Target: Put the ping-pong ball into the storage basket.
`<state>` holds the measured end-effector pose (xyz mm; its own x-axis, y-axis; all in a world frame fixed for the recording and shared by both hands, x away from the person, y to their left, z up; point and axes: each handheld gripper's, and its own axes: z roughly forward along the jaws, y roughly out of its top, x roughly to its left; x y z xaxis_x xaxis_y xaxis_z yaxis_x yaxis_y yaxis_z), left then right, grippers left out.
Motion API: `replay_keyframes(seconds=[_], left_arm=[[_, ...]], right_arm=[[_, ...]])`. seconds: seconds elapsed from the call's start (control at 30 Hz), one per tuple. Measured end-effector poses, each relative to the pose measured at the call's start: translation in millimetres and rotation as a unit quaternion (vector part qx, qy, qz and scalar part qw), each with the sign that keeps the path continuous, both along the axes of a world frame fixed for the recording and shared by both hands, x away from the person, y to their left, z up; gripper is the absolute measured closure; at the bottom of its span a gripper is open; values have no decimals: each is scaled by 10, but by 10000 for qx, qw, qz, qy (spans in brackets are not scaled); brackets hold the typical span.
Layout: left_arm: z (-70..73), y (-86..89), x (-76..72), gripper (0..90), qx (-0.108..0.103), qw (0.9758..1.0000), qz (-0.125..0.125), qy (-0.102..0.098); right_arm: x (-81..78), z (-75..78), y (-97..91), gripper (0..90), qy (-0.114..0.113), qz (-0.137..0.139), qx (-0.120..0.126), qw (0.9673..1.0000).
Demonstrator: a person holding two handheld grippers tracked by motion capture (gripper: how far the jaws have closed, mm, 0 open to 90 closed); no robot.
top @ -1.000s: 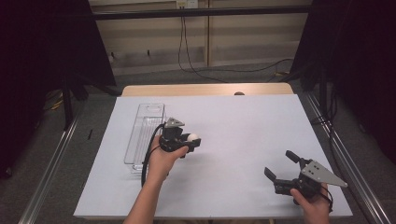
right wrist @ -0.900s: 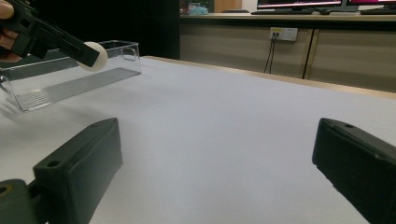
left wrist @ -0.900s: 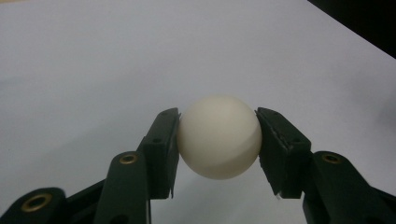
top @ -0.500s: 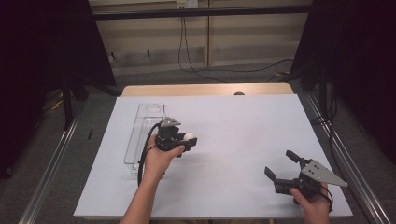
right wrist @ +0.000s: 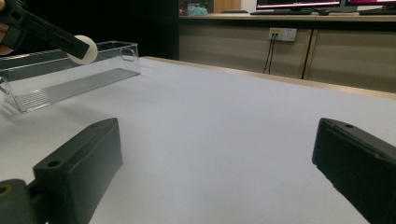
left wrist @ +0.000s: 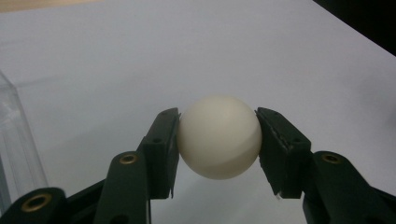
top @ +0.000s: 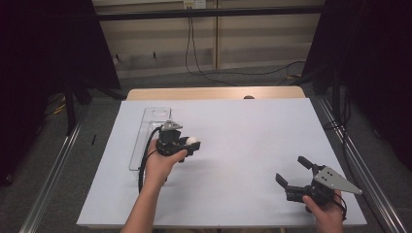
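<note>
At centre-left of the high view, the left gripper (top: 190,144) pinched a white ball (left wrist: 219,136) between its jaws, just beside a clear tray (top: 144,136) whose inside looked bare. At lower right, the right gripper (top: 294,172) sat with jaws spread over the white sheet (top: 252,136).

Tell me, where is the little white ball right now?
The white ball is pinched between the jaws of the left gripper, held up on the left side of the table just right of the clear plastic tray.
</note>
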<state>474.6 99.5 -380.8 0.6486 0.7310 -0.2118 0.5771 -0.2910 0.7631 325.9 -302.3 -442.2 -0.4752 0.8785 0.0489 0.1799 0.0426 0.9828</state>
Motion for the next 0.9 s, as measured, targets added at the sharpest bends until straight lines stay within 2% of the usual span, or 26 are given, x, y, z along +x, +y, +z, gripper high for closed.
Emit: replay_keyframes(seconds=[0.1,0.13,0.17,0.23,0.27,0.33,0.37,0.43,0.47,0.53,0.6,0.73,0.83,0.87,0.9], left_arm=[[5,21,0,513,32,10000,6,5],[11,33,0,512,118,9999,18,9],[8,37,1,513,52,10000,23,8],[19,60,2,512,135,9999,20,-2],[23,63,-6,512,52,10000,73,16],[31,70,-10,512,40,9999,99,3],[42,86,-9,513,115,9999,58,-1],[55,92,-16,512,80,9999,108,-5],[62,112,-11,513,115,9999,35,-15],[71,131,-12,513,147,9998,94,-16],[66,139,-15,513,75,9999,130,0],[79,159,-15,512,196,9998,91,0],[74,150,-14,513,80,9999,150,-7],[84,160,-12,513,170,9998,129,2],[85,168,-10,512,138,9998,131,-24]], right_arm=[[0,0,3,11,4,-1,1,10000],[2,-1,1,11,-4,11,-7,10000],[0,1,2,11,4,12,0,10000],[0,1,1,11,-2,12,-4,10000],[0,0,1,11,3,8,-5,10000],[0,1,0,11,0,7,-8,10000],[0,1,1,11,-1,9,-1,10000],[2,0,1,11,-9,7,-16,10000],[2,0,2,11,-7,5,-16,10000],[2,-1,10,11,12,15,-13,10000],[2,-1,13,11,15,15,-14,10000],[3,-1,12,11,16,11,-9,10000],[4,0,11,11,14,17,-12,10000],[3,0,11,11,11,17,-10,10000],[2,0,10,11,8,20,-10,10000]])
